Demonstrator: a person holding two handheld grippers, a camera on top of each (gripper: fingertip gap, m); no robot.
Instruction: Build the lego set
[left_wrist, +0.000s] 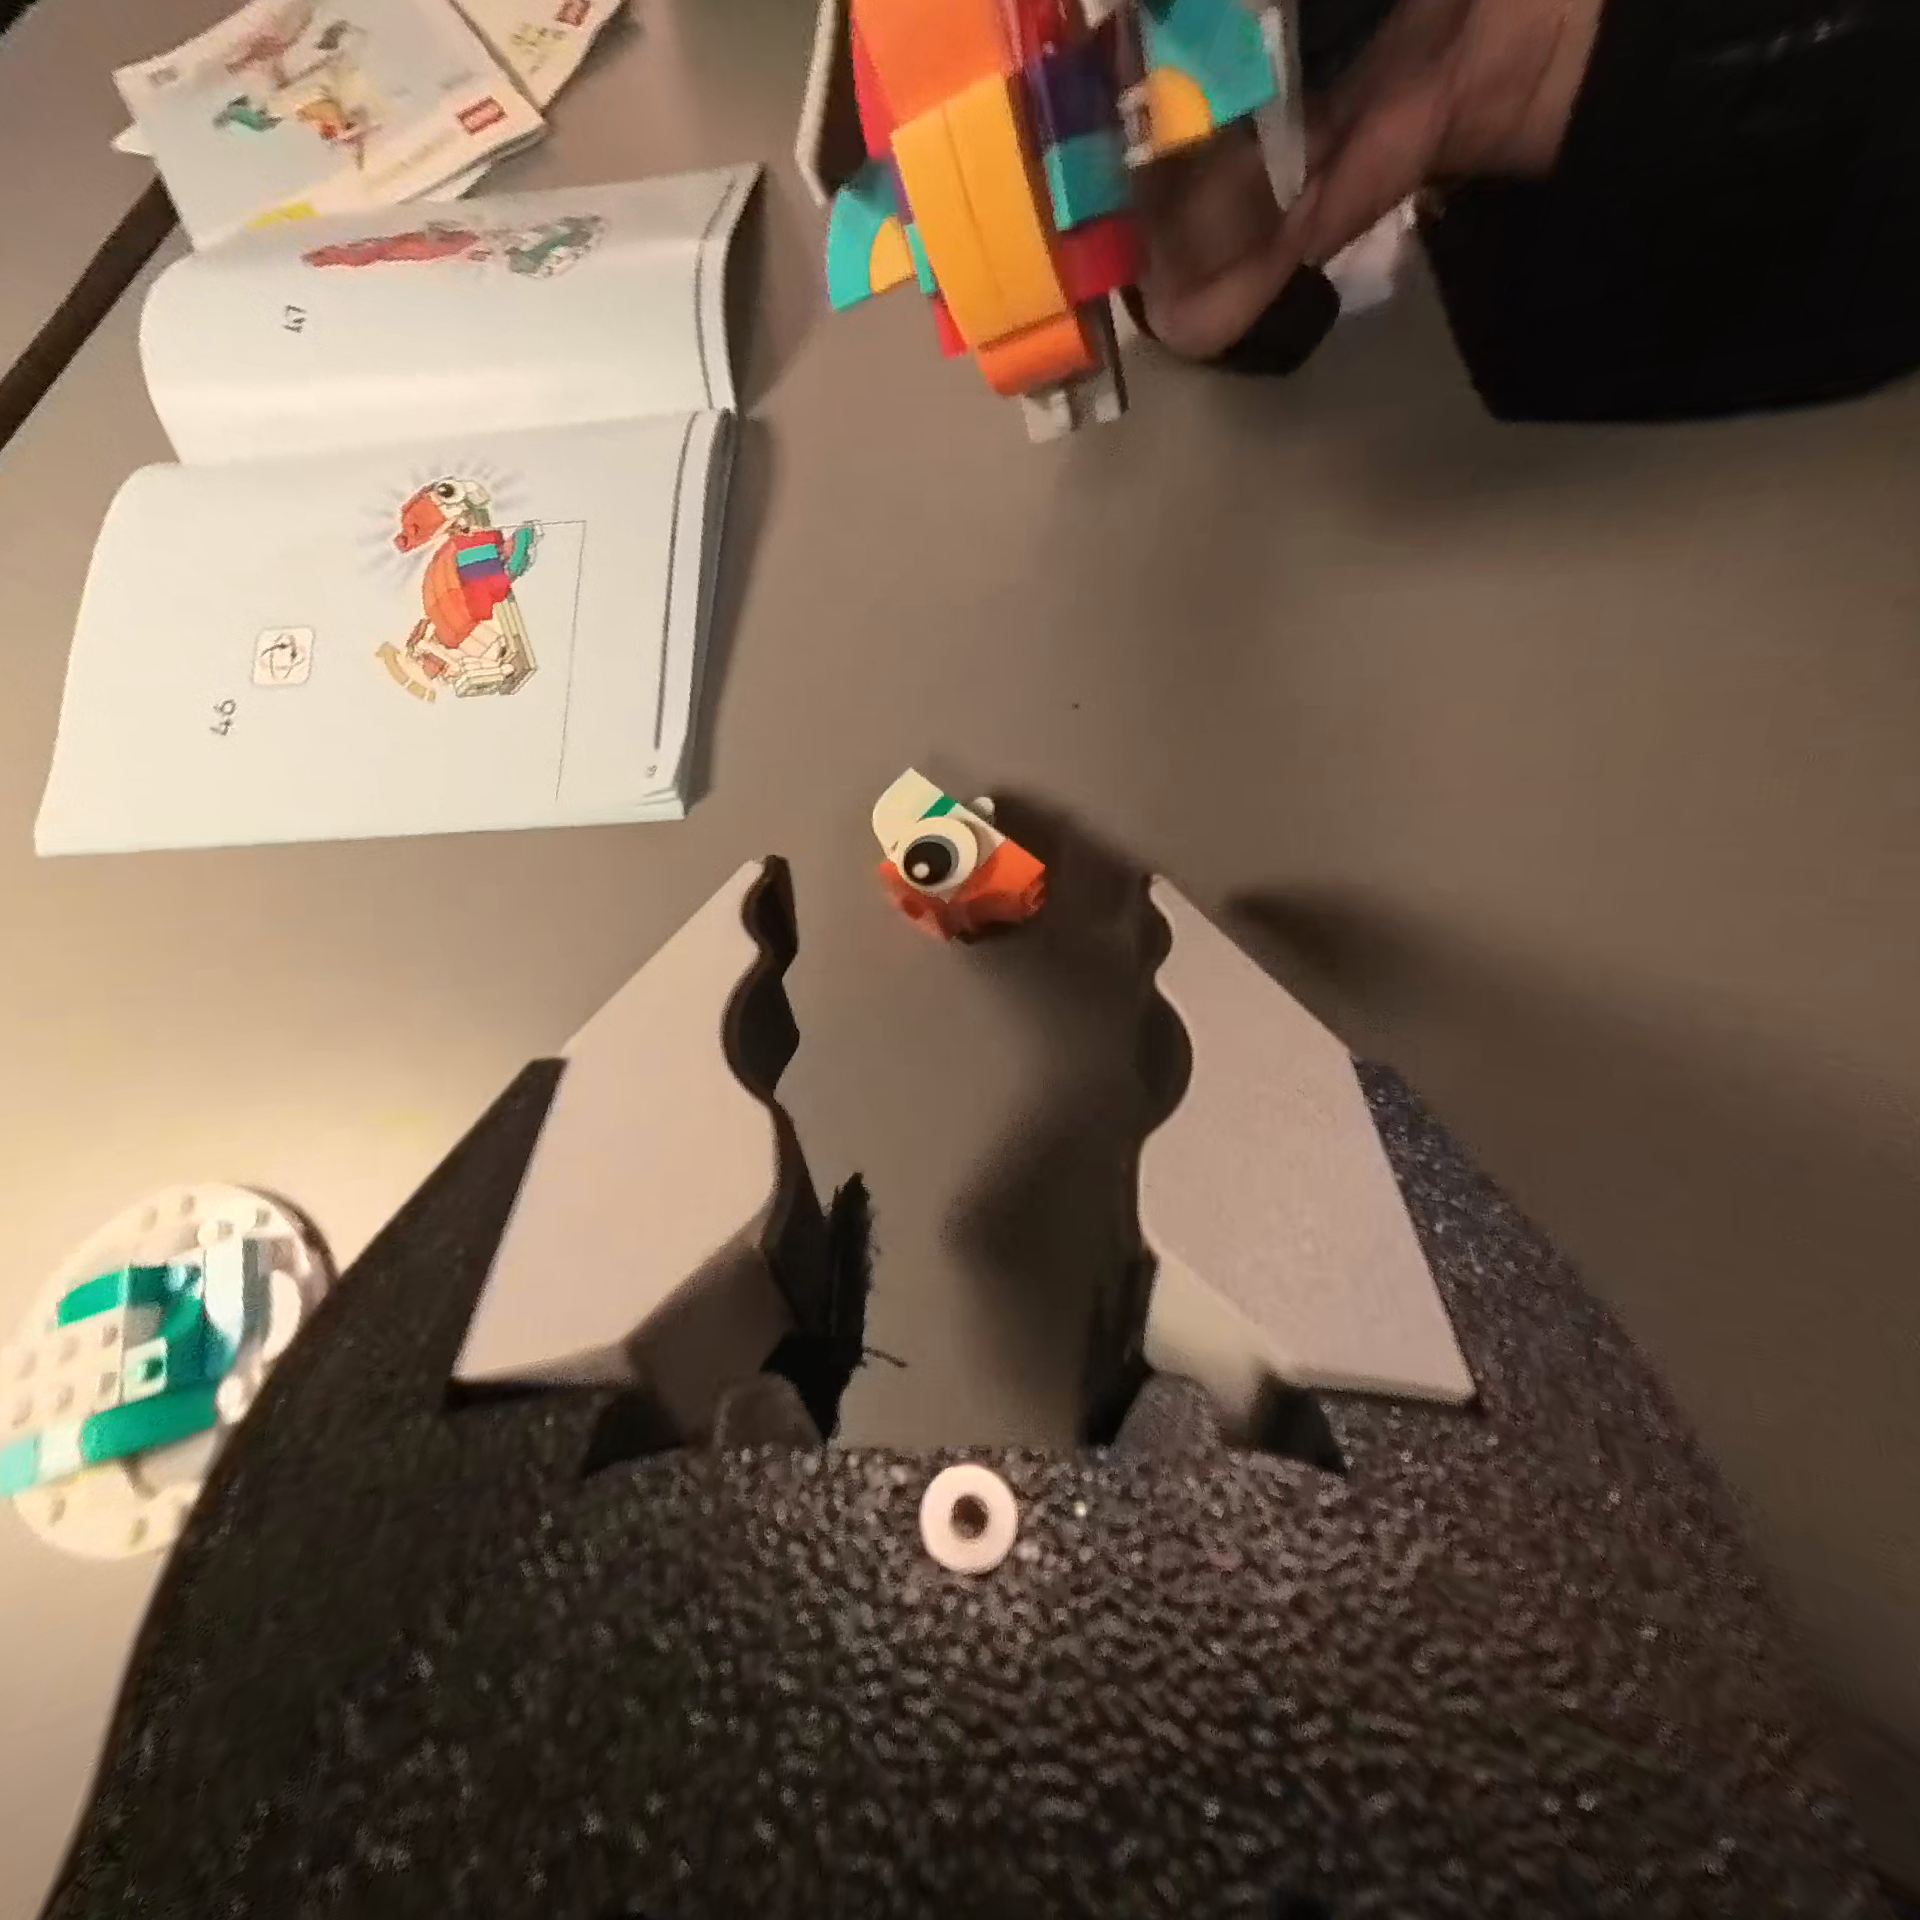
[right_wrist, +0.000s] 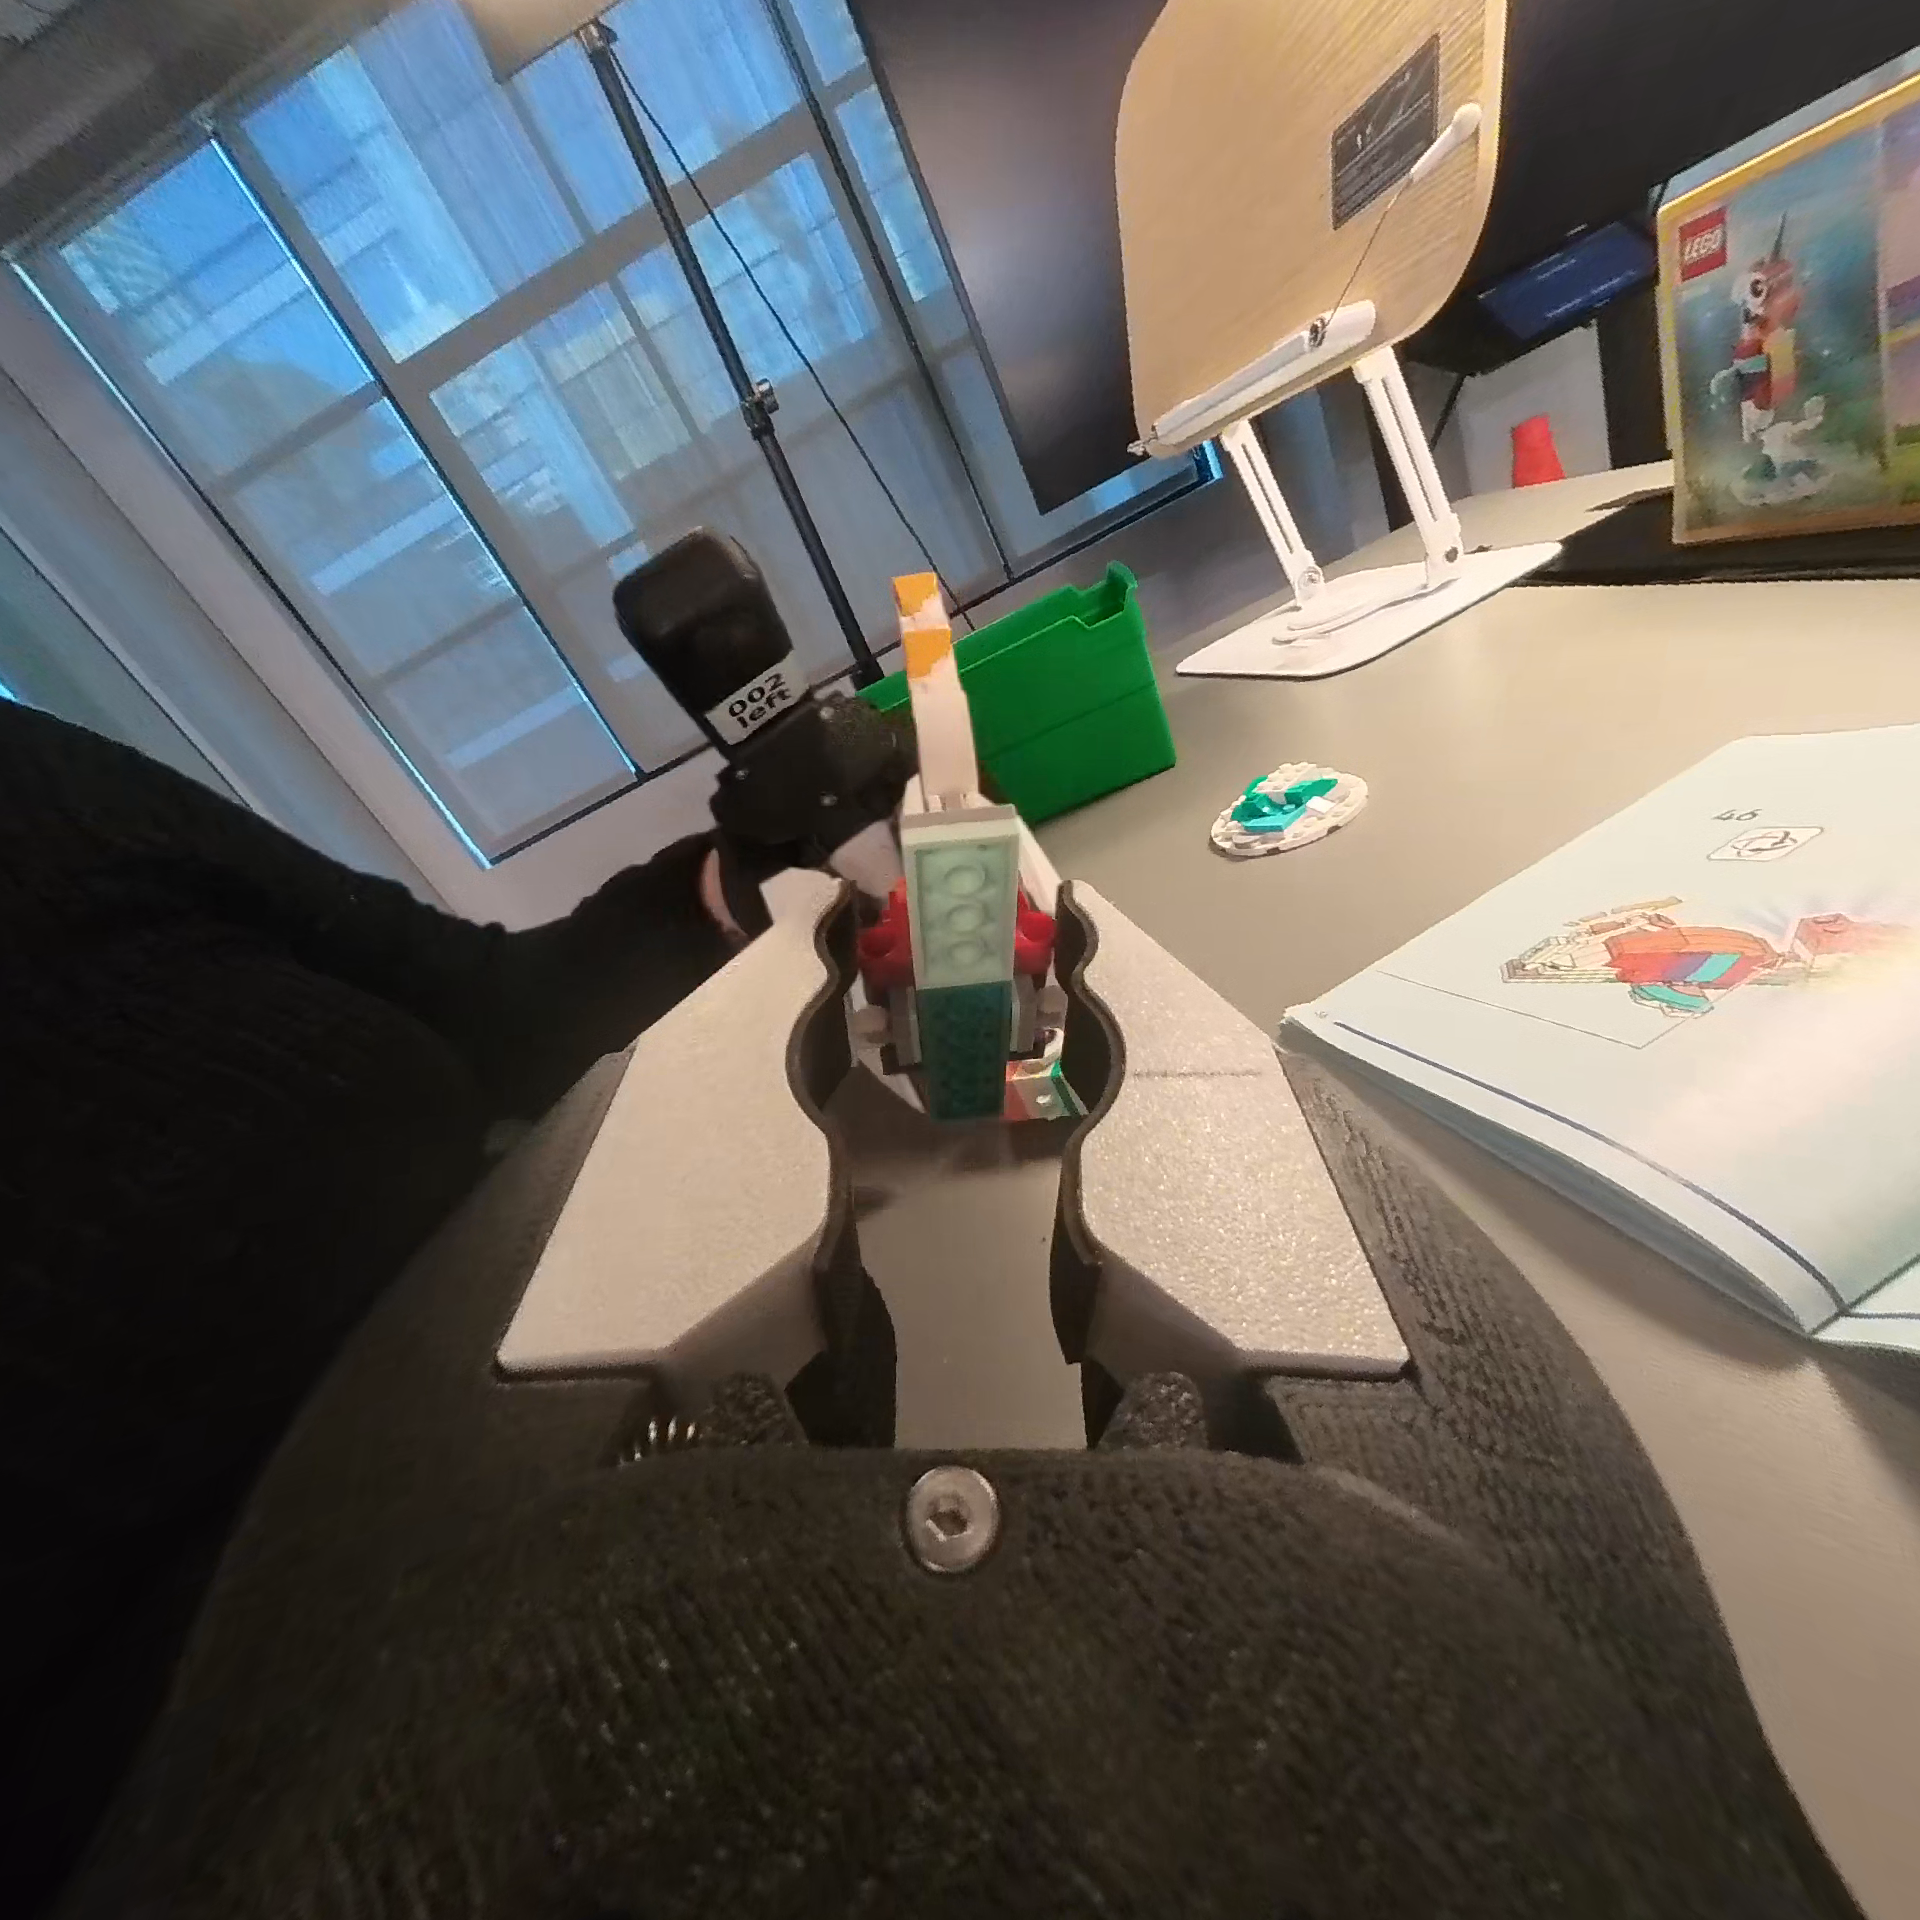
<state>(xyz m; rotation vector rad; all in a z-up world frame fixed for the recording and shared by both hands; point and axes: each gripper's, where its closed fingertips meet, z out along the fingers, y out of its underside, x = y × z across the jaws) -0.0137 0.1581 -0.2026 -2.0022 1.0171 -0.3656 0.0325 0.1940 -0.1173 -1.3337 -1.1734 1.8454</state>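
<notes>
Left gripper (left_wrist: 961, 894) wide open, empty; small head piece (left_wrist: 954, 860) on table just past its tips. Right gripper (right_wrist: 961, 935) clamped on colourful body (right_wrist: 951, 966). Advice: centre jaws around head, close gently on orange sides, keep eye unobstructed, then seat onto body.

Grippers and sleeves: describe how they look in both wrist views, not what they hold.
Both grippers match. The left gripper has two pale grey wedge-shaped fingers with wavy, dark-lined inner edges, on a rough black textured body with a small white ring at its centre. The right gripper has the same grey fingers and a metal screw instead. A black knitted sleeve covers the arm.
</notes>
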